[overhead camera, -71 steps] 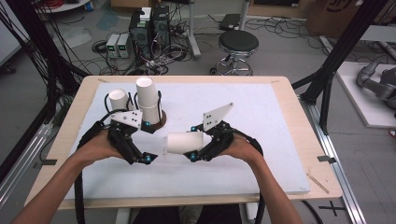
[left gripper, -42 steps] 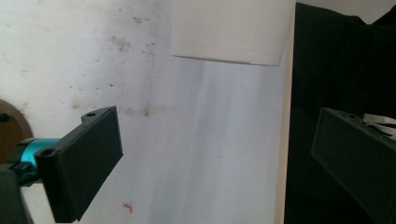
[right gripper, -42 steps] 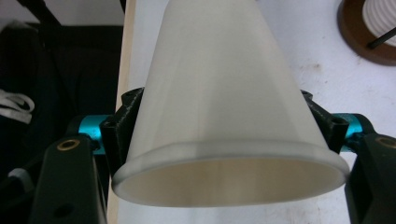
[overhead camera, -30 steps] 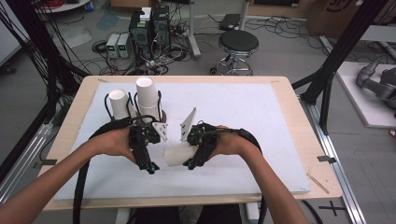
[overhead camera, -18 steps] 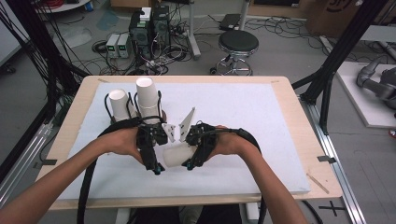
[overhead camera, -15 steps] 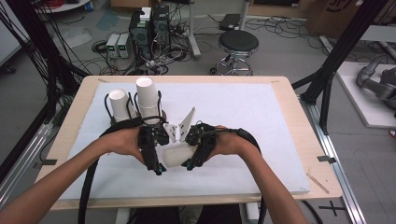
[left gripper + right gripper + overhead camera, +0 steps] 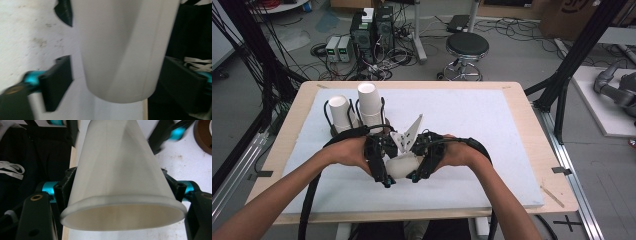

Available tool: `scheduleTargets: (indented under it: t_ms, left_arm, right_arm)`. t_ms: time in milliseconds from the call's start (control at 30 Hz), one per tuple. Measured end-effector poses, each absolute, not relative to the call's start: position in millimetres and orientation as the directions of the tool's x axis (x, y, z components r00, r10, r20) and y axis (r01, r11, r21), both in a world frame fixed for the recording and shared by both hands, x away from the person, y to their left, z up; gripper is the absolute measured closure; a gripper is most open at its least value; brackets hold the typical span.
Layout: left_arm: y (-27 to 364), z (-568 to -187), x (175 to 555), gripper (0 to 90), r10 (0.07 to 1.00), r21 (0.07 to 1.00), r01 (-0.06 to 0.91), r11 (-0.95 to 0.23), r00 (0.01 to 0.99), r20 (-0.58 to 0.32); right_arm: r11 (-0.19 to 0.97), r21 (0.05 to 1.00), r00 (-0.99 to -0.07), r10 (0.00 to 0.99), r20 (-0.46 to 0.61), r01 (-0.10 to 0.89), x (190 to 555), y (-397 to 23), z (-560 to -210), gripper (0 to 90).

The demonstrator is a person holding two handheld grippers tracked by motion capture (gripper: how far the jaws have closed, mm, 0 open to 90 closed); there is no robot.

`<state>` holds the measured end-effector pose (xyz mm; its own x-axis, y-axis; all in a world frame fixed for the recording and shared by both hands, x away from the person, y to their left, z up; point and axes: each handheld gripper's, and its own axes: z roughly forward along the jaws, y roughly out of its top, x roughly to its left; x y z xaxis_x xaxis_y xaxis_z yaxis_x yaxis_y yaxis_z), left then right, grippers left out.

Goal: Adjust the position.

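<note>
Presently a white paper cup (image 7: 401, 165) is held just above the worktop (image 7: 492, 125), clamped near its rim by the right claw (image 7: 417, 176). The left claw (image 7: 386, 181) has just been closing around its base, one pad not yet touching. Closing should be finished gently so the cup is not crushed.

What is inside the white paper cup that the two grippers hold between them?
In the right gripper view, the white paper cup shows its open mouth: only a pale inner wall near the rim is visible there. The deeper part and the bottom are hidden.
</note>
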<state>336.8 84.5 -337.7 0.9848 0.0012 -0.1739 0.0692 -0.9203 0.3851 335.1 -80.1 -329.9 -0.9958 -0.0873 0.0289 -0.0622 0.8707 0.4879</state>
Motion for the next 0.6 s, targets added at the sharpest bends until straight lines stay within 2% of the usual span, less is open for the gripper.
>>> scheduleTargets:
  t_ms: [67,267,600]
  left_arm:
    - [83.7,-337.7,336.3,17.4,-0.014,0.394,0.060,-0.917,0.983,-0.182]
    - [83.1,-338.5,338.4,33.9,-0.024,0.401,0.048,-0.915,0.985,-0.173]
    - [83.1,-337.3,338.4,34.9,-0.013,0.396,0.054,-0.917,0.986,-0.166]
  right_arm:
    - [0.865,0.499,-0.996,-0.086,0.031,-0.059,335.0,-81.2,-329.6,28.1]
    - [0.862,0.504,-0.995,-0.092,0.041,-0.058,334.7,-81.2,-329.9,28.2]
    - [0.853,0.517,-0.995,-0.098,0.029,-0.069,336.9,-81.3,-330.9,28.2]
